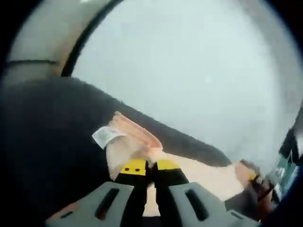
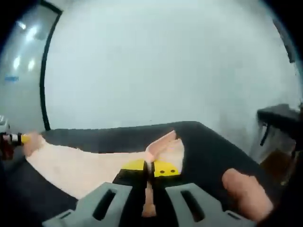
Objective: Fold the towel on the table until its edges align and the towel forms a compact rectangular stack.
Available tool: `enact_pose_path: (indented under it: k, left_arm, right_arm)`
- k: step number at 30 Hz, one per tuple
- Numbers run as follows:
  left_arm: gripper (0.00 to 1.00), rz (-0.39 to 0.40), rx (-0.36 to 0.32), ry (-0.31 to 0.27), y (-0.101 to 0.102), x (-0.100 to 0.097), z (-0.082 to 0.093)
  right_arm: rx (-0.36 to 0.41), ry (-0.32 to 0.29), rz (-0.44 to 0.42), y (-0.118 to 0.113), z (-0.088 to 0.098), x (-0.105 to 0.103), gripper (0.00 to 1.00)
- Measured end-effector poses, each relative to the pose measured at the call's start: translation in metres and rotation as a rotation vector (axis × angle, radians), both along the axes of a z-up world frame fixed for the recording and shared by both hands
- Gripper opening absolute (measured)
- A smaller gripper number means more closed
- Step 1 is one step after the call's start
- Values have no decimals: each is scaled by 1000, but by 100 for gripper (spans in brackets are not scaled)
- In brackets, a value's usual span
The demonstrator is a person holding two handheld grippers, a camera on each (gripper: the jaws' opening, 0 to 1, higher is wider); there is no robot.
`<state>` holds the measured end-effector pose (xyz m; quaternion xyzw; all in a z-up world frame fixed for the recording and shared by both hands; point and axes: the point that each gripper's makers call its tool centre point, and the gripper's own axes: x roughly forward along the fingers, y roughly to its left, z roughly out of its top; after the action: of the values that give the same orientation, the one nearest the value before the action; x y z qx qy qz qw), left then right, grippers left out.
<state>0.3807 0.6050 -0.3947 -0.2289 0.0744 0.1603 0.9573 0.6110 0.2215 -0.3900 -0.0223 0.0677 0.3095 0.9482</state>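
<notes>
I see the towel [image 1: 199, 177] as a pale peach-pink cloth lying across the dark table [image 1: 47, 142]. In the left gripper view one corner is lifted off the surface, pinched and bunched at about 6 o'clock, with a folded edge rising toward 11 o'clock and a small white label [image 1: 105, 135] hanging off it at roughly 9 o'clock. The rest of the cloth runs away toward 4 o'clock, flat and smooth. In the right gripper view I see the towel [image 2: 80, 168] spread from 9 o'clock toward the centre, its near corner raised and curled into a soft peak just above the middle. Motion blur hides the weave.
</notes>
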Motion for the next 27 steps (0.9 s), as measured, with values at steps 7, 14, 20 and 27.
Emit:
enact_pose_path:
  k: [7,14,20,27]
  left_arm:
    - [8,-168,44,65,-56,33,-9]
    - [8,-280,162,132,-95,49,-19]
    - [8,-325,212,152,-122,62,-22]
    - [8,-357,319,203,-147,74,-29]
  right_arm:
    - [-159,-69,151,54,-13,-29,1]
    - [-279,-150,310,92,-25,-53,1]
    - [-371,-228,468,130,-34,-90,1]
    - [-394,-234,576,156,-36,-123,1]
